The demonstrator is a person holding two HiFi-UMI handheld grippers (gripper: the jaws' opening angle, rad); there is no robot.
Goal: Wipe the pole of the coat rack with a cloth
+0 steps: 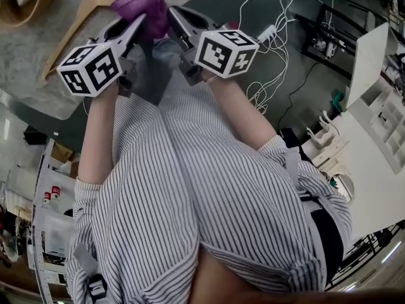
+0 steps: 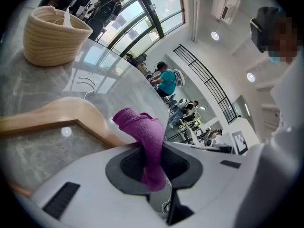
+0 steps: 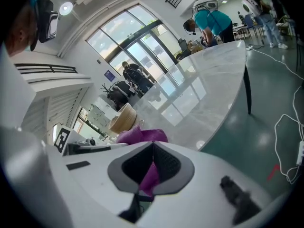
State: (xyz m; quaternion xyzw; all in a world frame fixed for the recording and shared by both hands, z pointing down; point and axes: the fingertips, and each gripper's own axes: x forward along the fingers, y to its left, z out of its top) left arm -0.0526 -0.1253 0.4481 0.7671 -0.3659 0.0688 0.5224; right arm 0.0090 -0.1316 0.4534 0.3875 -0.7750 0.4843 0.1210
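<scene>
- Clamps purple cloth (image 2: 145,132) in left tool (image 2: 153,165).
- Clamps same cloth in right tool (image 3: 151,167) (tips close together).
- Holds it over tabletop (image 2: 42,151), near wooden hanger (image 2: 61,115).

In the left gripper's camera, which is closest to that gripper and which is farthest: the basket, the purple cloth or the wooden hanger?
Starting from the left gripper:
1. The cloth, pinched right in its jaws.
2. The hanger, lying on the table just beyond, to the left.
3. The basket, far back on the table, upper left.
</scene>
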